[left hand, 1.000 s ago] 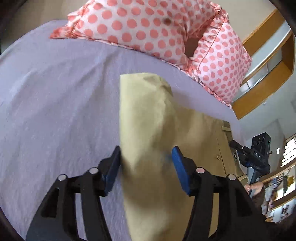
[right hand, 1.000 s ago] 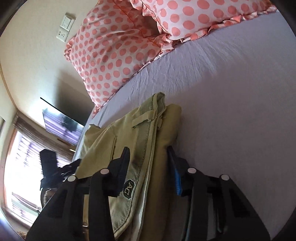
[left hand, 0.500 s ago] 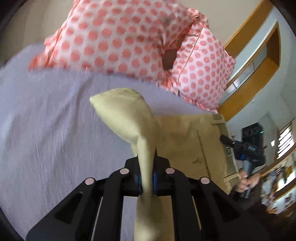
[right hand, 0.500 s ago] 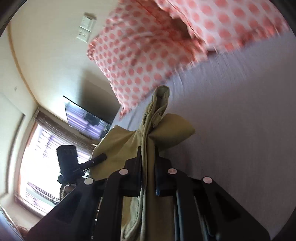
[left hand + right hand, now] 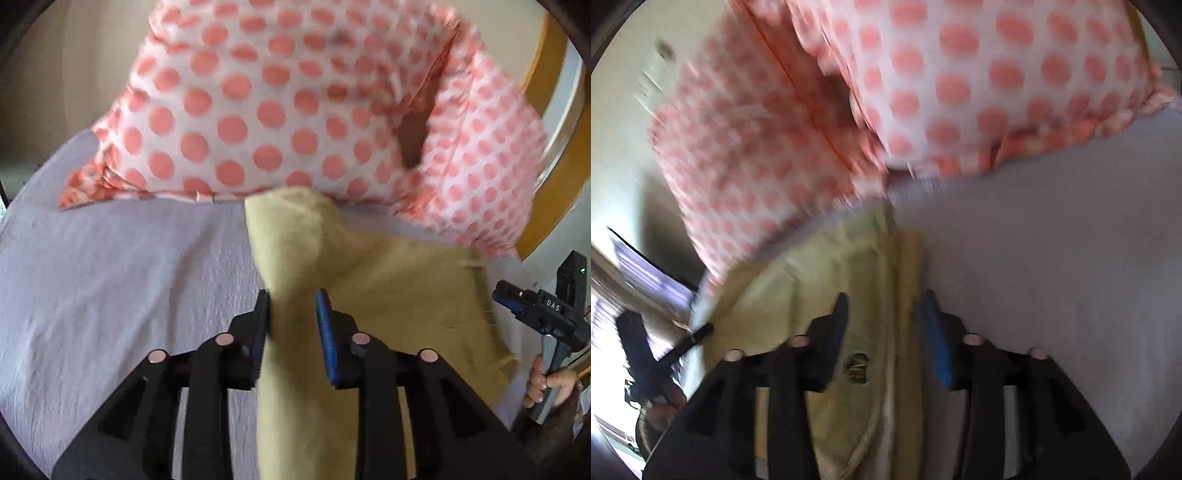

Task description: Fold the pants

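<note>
both my tongs sit low over the bed with their fingers spread. left tongs point(image 5: 293, 325): the fingers stand a little apart, and a bunched ridge of the khaki pants point(image 5: 295, 251) runs up between them; the cloth brushes the inner pads but is not pinched flat. straight ahead of these tongs the ridge rises to a soft peak that reaches the frilled edge of the polka-dot pillow point(image 5: 236, 110). to the right of them the rest of the pants lies spread on the lavender sheet point(image 5: 110, 277), and past its far edge i see my right hand point(image 5: 550, 387) holding the handle of the other tongs.

right tongs point(image 5: 884, 325): the fingers stand wide, straddling the waistband end of the pants point(image 5: 820, 280), whose stitched edge runs forward between them, with a small dark patch on the cloth near the left finger. bare sheet point(image 5: 1052, 266) fills the space to the right. ahead, blurred, lies the pillow point(image 5: 923, 92), and a second pillow point(image 5: 746, 155) leans to the left. far left of these tongs, against a bright window, shows the dark shape of my left tongs.
</note>
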### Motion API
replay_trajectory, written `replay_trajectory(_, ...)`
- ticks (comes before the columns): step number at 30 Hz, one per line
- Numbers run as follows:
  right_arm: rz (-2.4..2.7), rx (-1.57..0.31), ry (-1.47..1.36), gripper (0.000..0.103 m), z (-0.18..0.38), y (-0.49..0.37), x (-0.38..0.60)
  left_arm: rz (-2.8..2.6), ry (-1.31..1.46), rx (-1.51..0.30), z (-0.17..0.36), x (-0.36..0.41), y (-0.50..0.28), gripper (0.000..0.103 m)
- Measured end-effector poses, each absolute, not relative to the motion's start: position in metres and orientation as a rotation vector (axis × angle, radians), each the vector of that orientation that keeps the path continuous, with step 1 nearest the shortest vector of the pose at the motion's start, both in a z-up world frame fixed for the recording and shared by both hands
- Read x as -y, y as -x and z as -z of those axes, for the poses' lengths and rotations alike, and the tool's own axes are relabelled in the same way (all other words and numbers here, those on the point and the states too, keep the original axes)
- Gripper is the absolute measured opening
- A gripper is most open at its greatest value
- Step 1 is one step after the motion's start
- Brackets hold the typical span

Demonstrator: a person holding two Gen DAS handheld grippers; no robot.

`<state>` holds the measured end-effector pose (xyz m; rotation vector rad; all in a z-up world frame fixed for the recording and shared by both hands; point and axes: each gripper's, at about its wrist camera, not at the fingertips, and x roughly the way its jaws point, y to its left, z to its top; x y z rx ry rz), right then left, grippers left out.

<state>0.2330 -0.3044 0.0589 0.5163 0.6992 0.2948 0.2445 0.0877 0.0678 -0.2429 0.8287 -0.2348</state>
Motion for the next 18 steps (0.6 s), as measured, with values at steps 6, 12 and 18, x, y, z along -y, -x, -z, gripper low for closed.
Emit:
replay_trajectory(6, -0.496, -0.713, -0.544, 0.092, -0.06, -0.218, 0.281, 0.451, 0.366, -0.856, -0.067, -0.067, -0.222, 0.064)
replay_trajectory(12, -0.312, -0.832, -0.529, 0.094, -0.052, -0.208, 0.272, 0.334, 0.298, -0.96, -0.047, -0.044, -0.221, 0.065)
replay_trajectory(18, -0.233, -0.716, -0.314, 0.102, -0.055, -0.106, 0.234, 0.197, 0.131, -0.846, -0.064, -0.049, -0.123, 0.096)
